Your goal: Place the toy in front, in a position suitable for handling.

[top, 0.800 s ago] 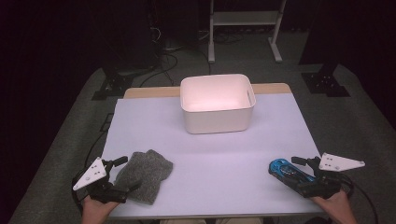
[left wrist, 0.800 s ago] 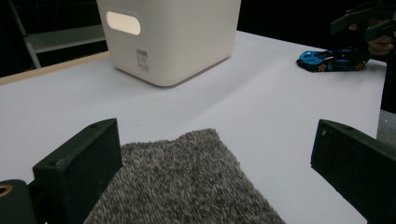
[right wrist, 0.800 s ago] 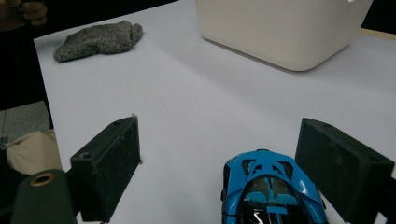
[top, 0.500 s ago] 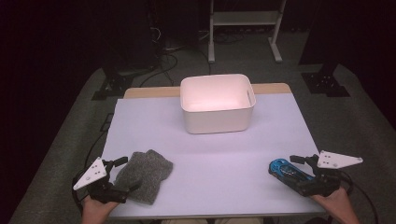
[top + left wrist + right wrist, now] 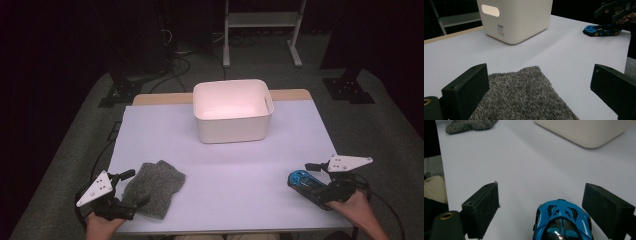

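Note:
A grey fuzzy cloth [image 5: 154,187] lies near the table's front left corner. My left gripper [image 5: 131,190] stands open, its jaws wide on either side of the cloth's [image 5: 524,95] near end without pressing it. A blue toy car [image 5: 301,181] sits near the front right. My right gripper [image 5: 315,182] is open around it. In the right gripper view the car [image 5: 561,222] lies between the jaws, closer to the right-hand one, with gaps on both sides.
A white empty bin [image 5: 233,107] with handle cut-outs stands at the back middle of the white table [image 5: 225,165]. Dark floor, cables and a metal stand lie beyond the table's far edge.
My right gripper has edged slightly left, farther along the blue car. The left gripper, cloth and car have stayed put.

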The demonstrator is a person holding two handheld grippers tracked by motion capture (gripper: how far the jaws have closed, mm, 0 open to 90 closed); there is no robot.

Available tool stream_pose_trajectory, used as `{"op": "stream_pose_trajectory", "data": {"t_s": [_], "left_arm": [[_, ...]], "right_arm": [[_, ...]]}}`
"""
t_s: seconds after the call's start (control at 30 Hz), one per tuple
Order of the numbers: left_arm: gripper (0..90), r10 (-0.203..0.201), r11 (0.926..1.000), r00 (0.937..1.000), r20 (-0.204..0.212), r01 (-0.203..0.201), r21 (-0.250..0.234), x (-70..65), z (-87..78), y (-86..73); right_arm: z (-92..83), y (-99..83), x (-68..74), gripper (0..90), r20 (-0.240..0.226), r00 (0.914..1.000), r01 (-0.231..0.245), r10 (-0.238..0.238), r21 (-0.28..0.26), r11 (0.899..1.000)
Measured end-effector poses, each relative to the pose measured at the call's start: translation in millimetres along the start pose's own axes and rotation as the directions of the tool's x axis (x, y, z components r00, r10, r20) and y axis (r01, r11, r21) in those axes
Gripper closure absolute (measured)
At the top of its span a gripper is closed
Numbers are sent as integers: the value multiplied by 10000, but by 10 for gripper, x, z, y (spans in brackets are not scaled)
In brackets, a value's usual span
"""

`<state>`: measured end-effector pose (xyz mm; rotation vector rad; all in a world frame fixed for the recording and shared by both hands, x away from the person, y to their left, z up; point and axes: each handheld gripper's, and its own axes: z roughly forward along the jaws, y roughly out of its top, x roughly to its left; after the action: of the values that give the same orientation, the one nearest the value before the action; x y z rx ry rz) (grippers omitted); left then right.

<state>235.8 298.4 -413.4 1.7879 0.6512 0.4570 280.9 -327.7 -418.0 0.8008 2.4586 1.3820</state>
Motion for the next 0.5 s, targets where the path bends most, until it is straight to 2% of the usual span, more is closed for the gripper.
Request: {"op": "stream_pose_trajectory", "data": {"t_s": [0.17, 0.2, 0.3, 0.5], "left_arm": [[10, 18, 10000, 10000, -16, -18, -1, -12, 1, -1], [10, 40, 10000, 10000, -14, -40, 40, -14, 3, -9], [10, 43, 10000, 10000, -1, -43, 75, -18, 1, -14], [10, 82, 9999, 10000, 2, -82, 88, -24, -8, -14]], "right_arm": [[-1, -22, -8, 128, 244, 9997, 4, -10, 250, 9997], [-17, -46, -10, 128, 408, 9992, 5, -24, 451, 9990], [-27, -73, -20, 128, 516, 9987, 10, -44, 658, 9978], [-66, -192, -46, 128, 848, 9961, -335, 241, 1118, 9932]]}}
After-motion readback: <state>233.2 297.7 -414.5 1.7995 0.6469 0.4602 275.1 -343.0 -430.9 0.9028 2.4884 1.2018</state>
